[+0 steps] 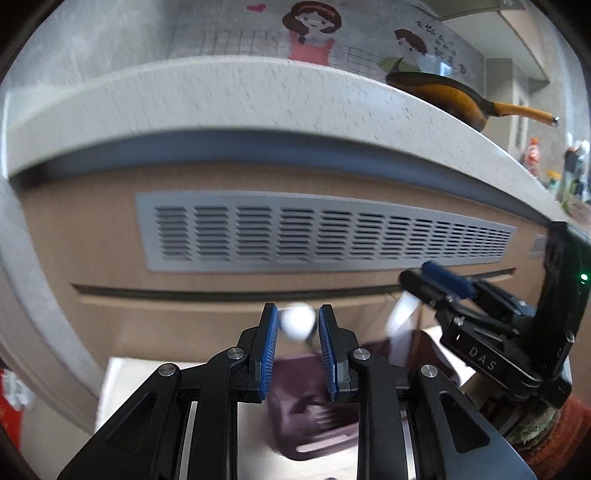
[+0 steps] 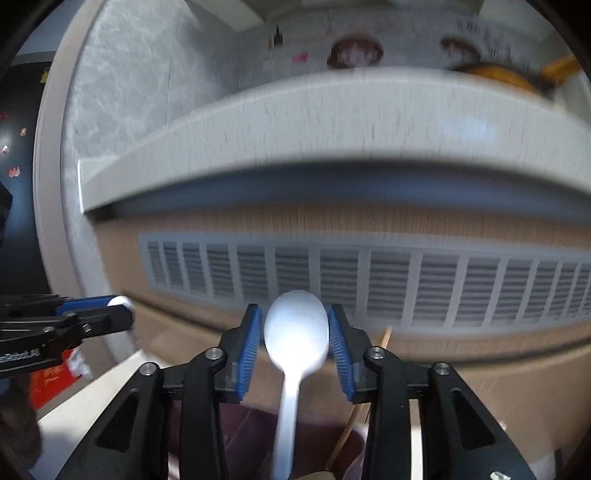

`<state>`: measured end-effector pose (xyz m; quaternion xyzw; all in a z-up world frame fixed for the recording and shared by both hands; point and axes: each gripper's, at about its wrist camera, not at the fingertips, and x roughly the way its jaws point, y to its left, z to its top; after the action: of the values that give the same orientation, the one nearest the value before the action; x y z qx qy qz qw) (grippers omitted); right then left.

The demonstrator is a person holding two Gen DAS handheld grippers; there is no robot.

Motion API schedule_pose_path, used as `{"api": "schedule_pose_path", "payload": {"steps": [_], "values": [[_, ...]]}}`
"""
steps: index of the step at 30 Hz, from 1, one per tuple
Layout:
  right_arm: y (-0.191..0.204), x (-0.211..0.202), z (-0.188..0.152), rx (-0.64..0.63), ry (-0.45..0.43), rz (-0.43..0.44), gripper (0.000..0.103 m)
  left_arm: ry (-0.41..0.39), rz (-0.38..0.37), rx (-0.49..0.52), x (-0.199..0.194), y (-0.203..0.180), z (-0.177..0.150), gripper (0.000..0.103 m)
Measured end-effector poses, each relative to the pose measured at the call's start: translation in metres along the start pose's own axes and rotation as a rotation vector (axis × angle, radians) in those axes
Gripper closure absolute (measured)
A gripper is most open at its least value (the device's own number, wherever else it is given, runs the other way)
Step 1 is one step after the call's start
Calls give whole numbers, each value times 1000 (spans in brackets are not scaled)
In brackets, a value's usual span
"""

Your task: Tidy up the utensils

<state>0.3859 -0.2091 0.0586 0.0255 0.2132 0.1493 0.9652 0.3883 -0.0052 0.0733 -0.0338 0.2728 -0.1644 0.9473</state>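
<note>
Right wrist: white spoon [image 2: 296, 332] sits clamped between the right hand-held gripper [image 2: 295, 347] pads.

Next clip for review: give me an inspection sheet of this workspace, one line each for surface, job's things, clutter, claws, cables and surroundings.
Surface: pale speckled countertop above a wood-grain cabinet front with a grey vent grille.
Job's things: two white plastic spoons, one in the left claw, one in the right claw; dark purple slotted utensil holder below, with a wooden stick in it.
Clutter: yellow frying pan on the countertop.
Claws: left shut on its spoon; right spoon sits between the pads, contact unclear.
Cables: nothing seen.
Surroundings: cartoon wall picture; images motion-blurred.
</note>
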Motion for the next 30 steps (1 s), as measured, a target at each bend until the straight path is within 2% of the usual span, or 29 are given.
{"api": "schedule_pose_path", "payload": {"steps": [2, 4, 7, 12, 15, 21, 26, 30], "values": [[-4, -11, -2, 17, 9, -6, 65, 10, -27, -12, 0, 1, -4, 64], [-6, -30, -3, 15, -2, -20, 65, 3, -40, -23, -7, 1, -6, 57], [-3, -58, -7, 0, -1, -43, 64, -17, -44, -45, -28, -1, -8, 55], [7, -98, -27, -34, 86, -75, 64, -5, 2, -73, -63, -3, -33, 53], [14, -113, -51, -30, 175, -47, 64, 62, -32, -58, -70, -8, -68, 44], [27, -130, -104, -30, 360, -13, 64, 277, -59, -20, -64, -20, -137, 44], [28, -136, -141, -2, 487, 18, 64, 346, -112, 74, -72, -30, -167, 44], [27, -128, -156, 67, 554, 67, 64, 369, -90, 138, -76, -29, -178, 44]]}}
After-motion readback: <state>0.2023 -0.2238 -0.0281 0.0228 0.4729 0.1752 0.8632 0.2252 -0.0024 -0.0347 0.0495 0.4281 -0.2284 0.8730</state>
